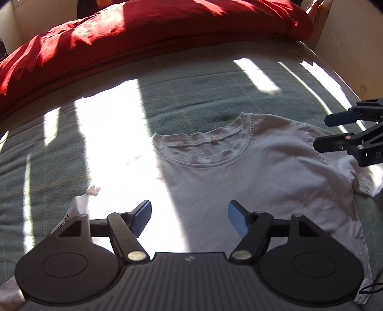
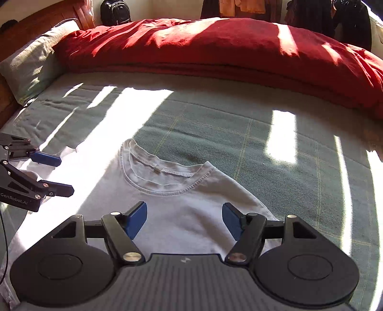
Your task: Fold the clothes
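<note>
- A white T-shirt (image 1: pixel 258 172) lies spread flat on the green checked blanket (image 1: pixel 196 95) of a bed, front side up, collar pointing toward the far side.
- Strong bands of sunlight cut across the blanket and wash out the shirt's left portion in the left wrist view; its outline there is hard to make out.
- The left gripper (image 1: pixel 189 216) hovers above the shirt's lower left part, its blue-padded fingers (image 1: pixel 143 216) spread wide with nothing between them.
- The right gripper (image 2: pixel 184 219) hangs over the shirt's chest just below the collar, jaws likewise wide apart and empty.
- From the left wrist view, the right gripper shows at the right edge, over the shirt's right shoulder and sleeve; whether it touches the cloth, I cannot tell.
- From the right wrist view, the left gripper (image 2: pixel 63 174) sits at the left edge, over the sunlit sleeve area, fingers parted.
- A red duvet (image 2: pixel 227 52) is bunched in a long ridge along the far side of the bed, well apart from the shirt.
- A grey-green pillow (image 2: pixel 31 62) rests at the far left corner, touching the duvet's end.
- A black backpack (image 2: pixel 115 12) stands behind, against the wall.
</note>
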The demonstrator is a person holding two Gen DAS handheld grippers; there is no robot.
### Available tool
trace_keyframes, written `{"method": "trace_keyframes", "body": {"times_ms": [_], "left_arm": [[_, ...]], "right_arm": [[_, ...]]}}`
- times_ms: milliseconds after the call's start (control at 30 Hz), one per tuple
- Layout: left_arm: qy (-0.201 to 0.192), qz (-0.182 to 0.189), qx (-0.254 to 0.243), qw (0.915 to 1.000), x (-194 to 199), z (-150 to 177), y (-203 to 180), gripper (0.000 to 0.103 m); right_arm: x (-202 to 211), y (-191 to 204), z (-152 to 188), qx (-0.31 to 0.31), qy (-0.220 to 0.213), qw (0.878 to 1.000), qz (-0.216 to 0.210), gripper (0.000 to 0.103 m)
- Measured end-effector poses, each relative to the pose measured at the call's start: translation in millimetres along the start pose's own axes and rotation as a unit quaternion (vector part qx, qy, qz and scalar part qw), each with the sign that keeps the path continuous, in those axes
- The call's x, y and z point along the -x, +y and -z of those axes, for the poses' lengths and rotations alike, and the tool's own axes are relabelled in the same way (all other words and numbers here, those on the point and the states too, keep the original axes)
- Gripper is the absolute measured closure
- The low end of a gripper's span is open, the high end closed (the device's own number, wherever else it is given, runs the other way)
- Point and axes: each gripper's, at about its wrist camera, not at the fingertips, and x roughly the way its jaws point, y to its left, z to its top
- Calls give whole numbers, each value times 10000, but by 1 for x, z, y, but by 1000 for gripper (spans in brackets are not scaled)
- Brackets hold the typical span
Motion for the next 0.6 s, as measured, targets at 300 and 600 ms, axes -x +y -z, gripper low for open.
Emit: {"method": "trace_keyframes", "body": {"times_ms": [300,600], "left_arm": [[-157,76,134,9998,64,40,-25,16],[-786,-1003,312,9914,-6,120,-28,14]], "right_arm": [[76,22,42,-837,209,9948,-546,5],[12,41,127,-1069,-601,9920,300,0]]}}
